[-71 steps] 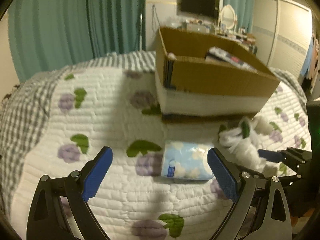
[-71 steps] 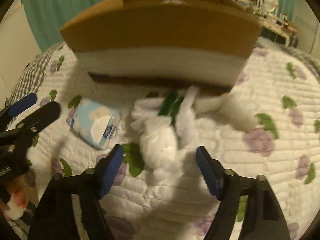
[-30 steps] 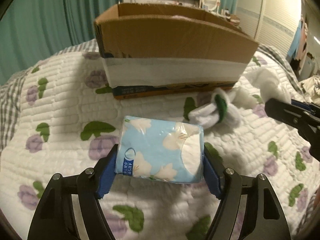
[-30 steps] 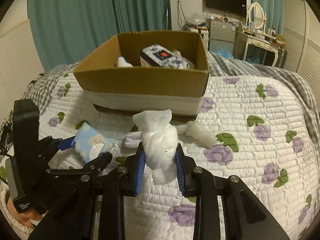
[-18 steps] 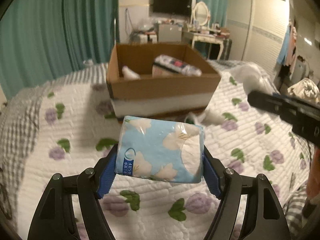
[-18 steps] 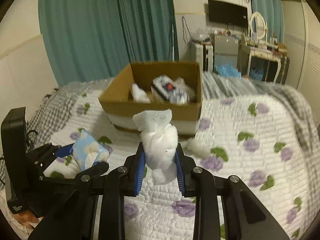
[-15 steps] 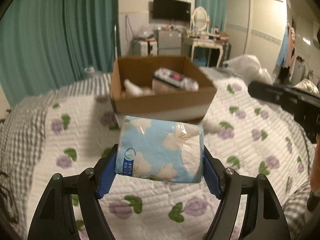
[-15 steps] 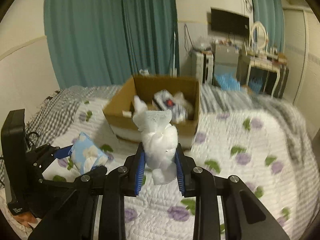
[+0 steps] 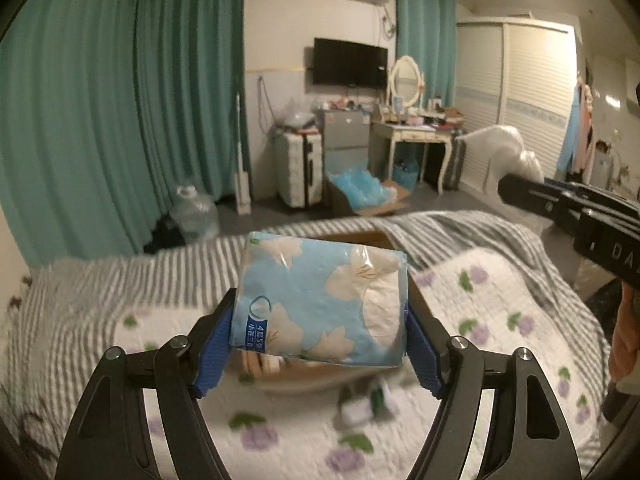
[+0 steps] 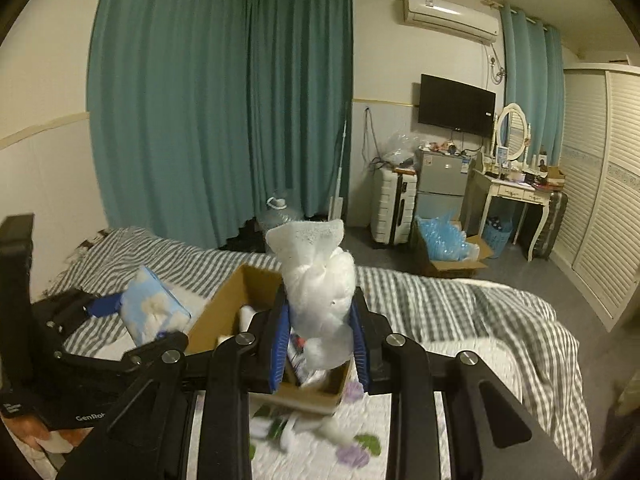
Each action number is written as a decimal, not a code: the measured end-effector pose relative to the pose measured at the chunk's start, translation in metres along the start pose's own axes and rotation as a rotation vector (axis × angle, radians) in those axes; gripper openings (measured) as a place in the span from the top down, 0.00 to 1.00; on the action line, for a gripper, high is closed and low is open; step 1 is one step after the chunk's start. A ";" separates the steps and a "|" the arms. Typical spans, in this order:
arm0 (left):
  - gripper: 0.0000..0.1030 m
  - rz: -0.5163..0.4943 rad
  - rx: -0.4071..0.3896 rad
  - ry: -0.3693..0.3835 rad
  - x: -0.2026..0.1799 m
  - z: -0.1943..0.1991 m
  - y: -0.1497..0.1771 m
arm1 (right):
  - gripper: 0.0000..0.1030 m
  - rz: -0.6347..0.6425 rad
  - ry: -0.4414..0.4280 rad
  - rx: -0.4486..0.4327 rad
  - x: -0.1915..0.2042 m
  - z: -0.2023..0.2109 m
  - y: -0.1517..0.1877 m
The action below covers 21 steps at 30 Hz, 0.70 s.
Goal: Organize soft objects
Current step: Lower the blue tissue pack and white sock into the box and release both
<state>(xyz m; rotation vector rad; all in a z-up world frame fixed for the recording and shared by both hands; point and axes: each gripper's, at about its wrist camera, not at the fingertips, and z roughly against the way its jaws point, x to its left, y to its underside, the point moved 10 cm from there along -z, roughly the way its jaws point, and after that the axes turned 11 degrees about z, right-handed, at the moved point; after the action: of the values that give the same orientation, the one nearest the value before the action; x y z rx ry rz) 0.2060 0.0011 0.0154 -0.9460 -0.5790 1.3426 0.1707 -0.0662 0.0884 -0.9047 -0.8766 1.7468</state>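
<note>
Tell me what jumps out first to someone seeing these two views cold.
The blue floral tissue pack fills the middle of the left wrist view, clamped between the left gripper pads and held above the quilted bed. In the right wrist view, a knotted white fluffy bundle is pinched in the right gripper over the open cardboard box. Behind both hang tall teal curtains.

Blue floral tissue pack (image 9: pixel 320 300); teal curtains (image 10: pixel 224 100).

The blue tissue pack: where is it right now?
Clamped in the left gripper, the blue tissue pack is held up above the cardboard box on the bed.
</note>
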 end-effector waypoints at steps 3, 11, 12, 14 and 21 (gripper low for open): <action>0.28 -0.032 -0.011 -0.019 -0.003 -0.028 -0.013 | 0.74 -0.001 0.001 0.000 -0.008 -0.023 -0.011; 0.28 -0.026 0.100 -0.075 0.016 -0.127 0.001 | 0.74 -0.056 -0.055 0.091 -0.024 -0.130 -0.005; 0.28 -0.022 0.113 -0.081 0.019 -0.135 0.006 | 0.74 -0.059 -0.064 0.114 -0.023 -0.146 0.000; 0.28 -0.020 0.133 -0.085 0.026 -0.151 0.017 | 0.74 -0.062 -0.083 0.159 -0.018 -0.175 0.013; 0.25 -0.022 0.127 -0.068 0.032 -0.161 0.021 | 0.71 -0.079 -0.124 0.222 -0.010 -0.231 0.050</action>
<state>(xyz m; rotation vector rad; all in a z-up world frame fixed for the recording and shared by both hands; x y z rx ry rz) 0.3315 -0.0061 -0.0918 -0.7913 -0.5483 1.3794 0.3533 -0.0532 -0.0610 -0.6145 -0.7687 1.8040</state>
